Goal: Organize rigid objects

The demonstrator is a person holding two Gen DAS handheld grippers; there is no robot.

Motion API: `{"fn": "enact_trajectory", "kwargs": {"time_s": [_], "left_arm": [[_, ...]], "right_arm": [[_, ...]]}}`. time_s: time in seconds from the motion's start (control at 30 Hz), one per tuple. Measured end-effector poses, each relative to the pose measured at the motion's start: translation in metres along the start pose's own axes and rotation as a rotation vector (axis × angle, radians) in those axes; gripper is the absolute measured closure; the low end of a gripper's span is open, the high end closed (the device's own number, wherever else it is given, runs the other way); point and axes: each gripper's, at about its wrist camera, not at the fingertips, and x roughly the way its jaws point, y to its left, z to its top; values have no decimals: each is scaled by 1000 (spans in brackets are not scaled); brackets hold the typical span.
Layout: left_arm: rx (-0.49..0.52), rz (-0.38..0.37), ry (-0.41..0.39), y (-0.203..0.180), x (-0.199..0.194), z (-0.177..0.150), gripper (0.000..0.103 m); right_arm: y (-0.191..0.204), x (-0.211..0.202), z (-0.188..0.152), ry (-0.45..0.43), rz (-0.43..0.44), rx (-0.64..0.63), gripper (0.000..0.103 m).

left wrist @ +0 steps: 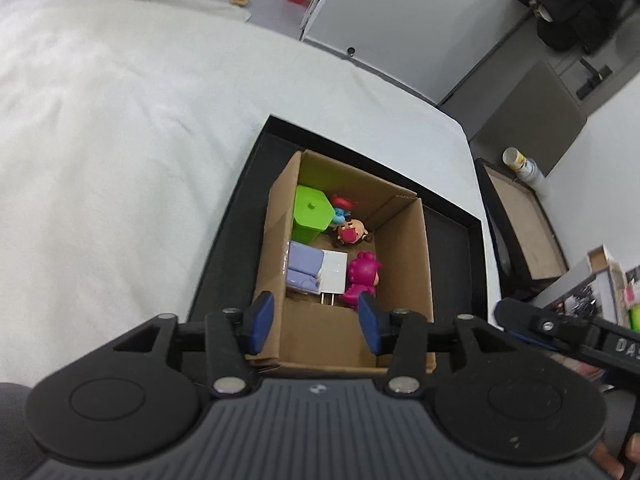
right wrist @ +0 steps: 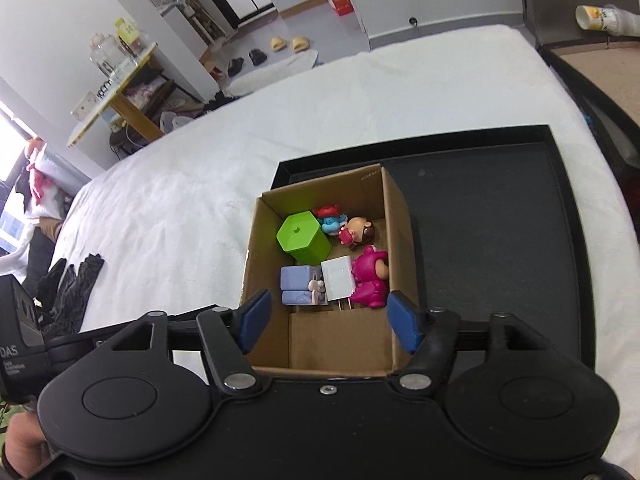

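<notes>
White bedding (left wrist: 120, 140) bears box (left wrist: 404, 264) below both claws.

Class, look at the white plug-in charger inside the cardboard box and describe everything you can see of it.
The white charger is a small, smooth, plastic-looking block with two metal prongs pointing toward the near end of the cardboard box. It lies on the box floor between the lilac block toy and the pink figure, apparently touching both.

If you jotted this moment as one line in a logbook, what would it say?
left gripper: open, empty | right gripper: open, empty | both above box | toys in box: green pot, pink figure | box on tray
</notes>
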Motion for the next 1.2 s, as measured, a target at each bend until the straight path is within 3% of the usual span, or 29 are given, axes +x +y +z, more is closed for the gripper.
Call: {"fn": "enact_trajectory", "kwargs": {"time_s": [0.07, 0.2, 0.33, 0.43, 0.83, 1.2], "left_arm": [[11, 3, -13, -6, -10, -1, 41], [50, 20, -44, -17, -32, -5, 27], [88, 9, -77, -28, -58, -13, 16], [112, 12, -97, -35, -74, -19, 10], [212, 24, -170, -55, -125, -42, 1], [281, 17, -222, -53, -164, -62, 1]], "right_arm": [[-1, -12, -4, -31, -2, -1, 27], [-2, -32, -10, -93, -13, 8, 11], [-6, -51, -19, -140, -47, 18, 0], [-9, -64, -27, -169, -68, 21, 0], [-11, -109, -53, -283, -123, 68, 0], [11, -132, -71, -303, -150, 7, 0]]}}
